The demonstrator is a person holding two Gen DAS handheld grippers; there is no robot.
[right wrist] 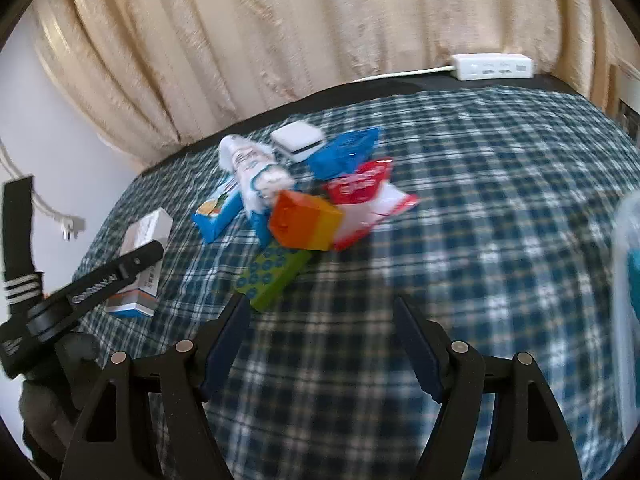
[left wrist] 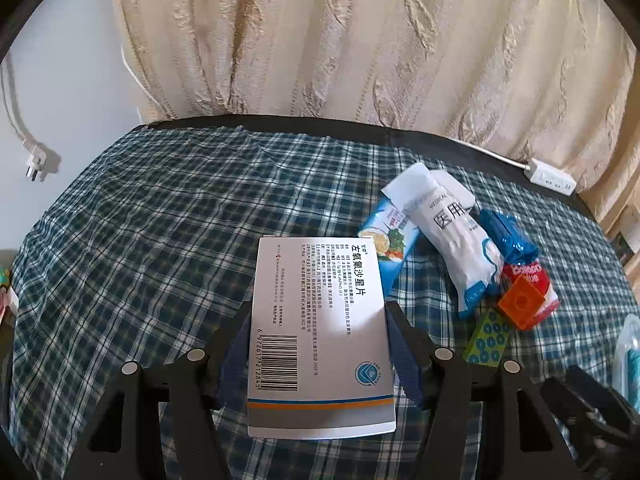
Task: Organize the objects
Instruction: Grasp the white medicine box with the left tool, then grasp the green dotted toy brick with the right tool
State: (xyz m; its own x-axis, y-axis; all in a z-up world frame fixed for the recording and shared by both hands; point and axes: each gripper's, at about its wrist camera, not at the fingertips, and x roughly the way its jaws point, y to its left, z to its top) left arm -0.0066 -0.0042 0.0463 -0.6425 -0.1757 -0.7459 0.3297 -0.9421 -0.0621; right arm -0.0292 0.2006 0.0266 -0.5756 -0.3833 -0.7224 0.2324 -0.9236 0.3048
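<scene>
Left wrist view: the left gripper point(left wrist: 318, 316) clamped on a white medicine box point(left wrist: 320, 332), above a plaid-covered table point(left wrist: 160, 240).

Detail, left to right: only this view shows the box's printed face, with black Chinese text, a barcode, a round blue logo and an orange-and-blue stripe near its close end; both pads press its long edges. To its right lies the pile: a blue carton point(left wrist: 386, 240), a white mask packet point(left wrist: 460, 248), a blue foil pack point(left wrist: 508, 236), an orange block point(left wrist: 522, 304) and a green studded block point(left wrist: 488, 340). The right wrist view alone shows a small white case point(right wrist: 298, 140) behind the pile and the right gripper point(right wrist: 322, 308), its jaws apart with nothing between them, just short of the green block.
</scene>
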